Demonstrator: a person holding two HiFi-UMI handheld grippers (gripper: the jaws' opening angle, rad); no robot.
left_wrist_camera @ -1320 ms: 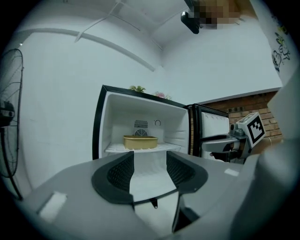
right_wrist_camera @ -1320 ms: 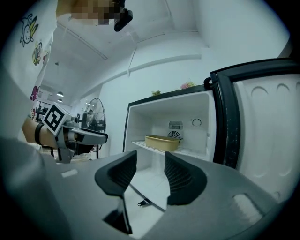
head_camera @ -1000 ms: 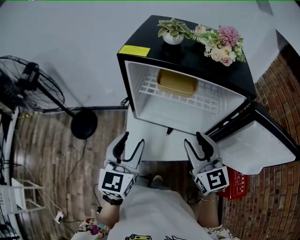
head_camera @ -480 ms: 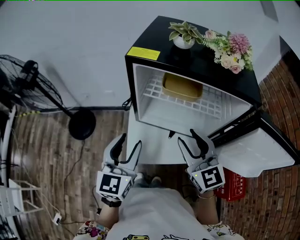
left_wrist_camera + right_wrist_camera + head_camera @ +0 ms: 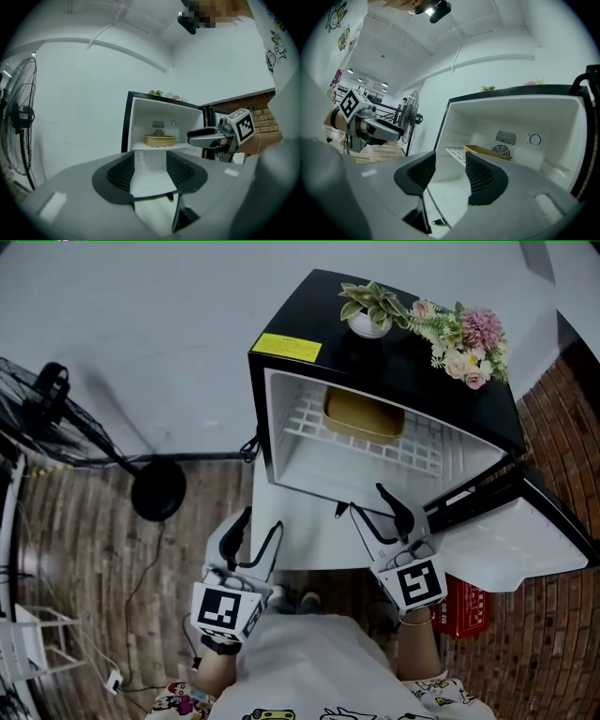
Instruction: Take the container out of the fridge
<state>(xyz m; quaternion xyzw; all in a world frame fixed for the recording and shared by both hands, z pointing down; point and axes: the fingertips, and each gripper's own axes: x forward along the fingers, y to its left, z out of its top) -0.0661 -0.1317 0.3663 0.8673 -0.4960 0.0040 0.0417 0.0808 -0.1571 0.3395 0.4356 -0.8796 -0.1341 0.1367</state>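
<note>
Yellow shallow rectangular container (image 5: 357, 415) lies ahead on the black fridge's (image 5: 375, 360) white wire shelf (image 5: 305, 418), long side facing me. My right gripper (image 5: 367, 500) is nearer, jaws opening, empty; my left gripper (image 5: 262, 518) has jaws apart, empty.

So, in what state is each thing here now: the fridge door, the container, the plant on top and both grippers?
Fridge door: swung wide open.
Yellow container: on the wire shelf inside the fridge, untouched.
Left gripper: open, empty, held in front of the fridge.
Right gripper: jaws opening, nothing between them, close to the fridge's opening.
Potted plant: upright on the fridge top.
</note>
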